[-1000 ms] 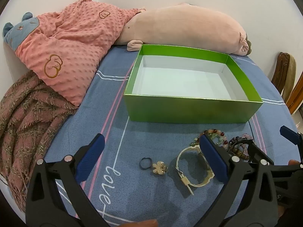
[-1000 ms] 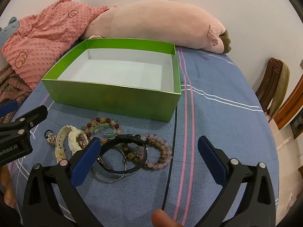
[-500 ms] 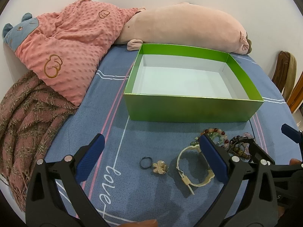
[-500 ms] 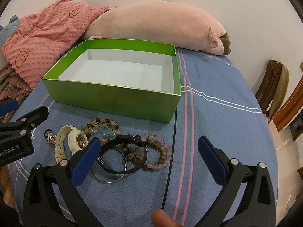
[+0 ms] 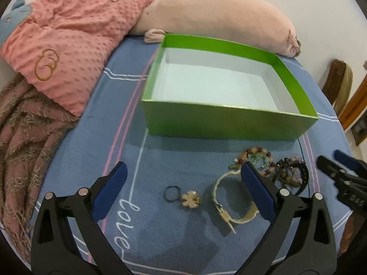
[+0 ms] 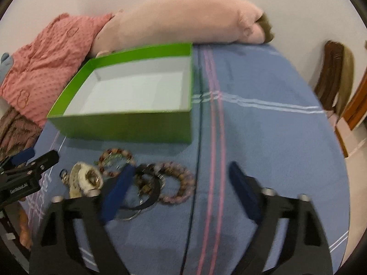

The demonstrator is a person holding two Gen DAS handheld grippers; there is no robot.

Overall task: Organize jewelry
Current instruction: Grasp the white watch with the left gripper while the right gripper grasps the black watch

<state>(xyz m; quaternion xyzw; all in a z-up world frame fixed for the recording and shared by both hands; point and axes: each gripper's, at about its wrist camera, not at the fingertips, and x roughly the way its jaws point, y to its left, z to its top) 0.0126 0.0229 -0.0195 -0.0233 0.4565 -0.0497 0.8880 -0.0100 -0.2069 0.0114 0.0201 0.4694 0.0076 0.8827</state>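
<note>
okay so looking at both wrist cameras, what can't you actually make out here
- Right wrist view: motion blur smears the overlapping bracelets, so their number is unclear.
- Right wrist view: the right tongs are closing; a finger covers part of the pile, hiding any contact.
- Left wrist view: a finger of the left tongs covers the watch face.
- Left wrist view: the flower charm is too small to identify.

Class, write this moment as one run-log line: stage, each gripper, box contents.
stage: reaching | left gripper: open, holding nothing | right gripper: closing, nothing gripped | green cardboard box: no jewelry inside | beaded bracelets: on blue bedsheet
</note>
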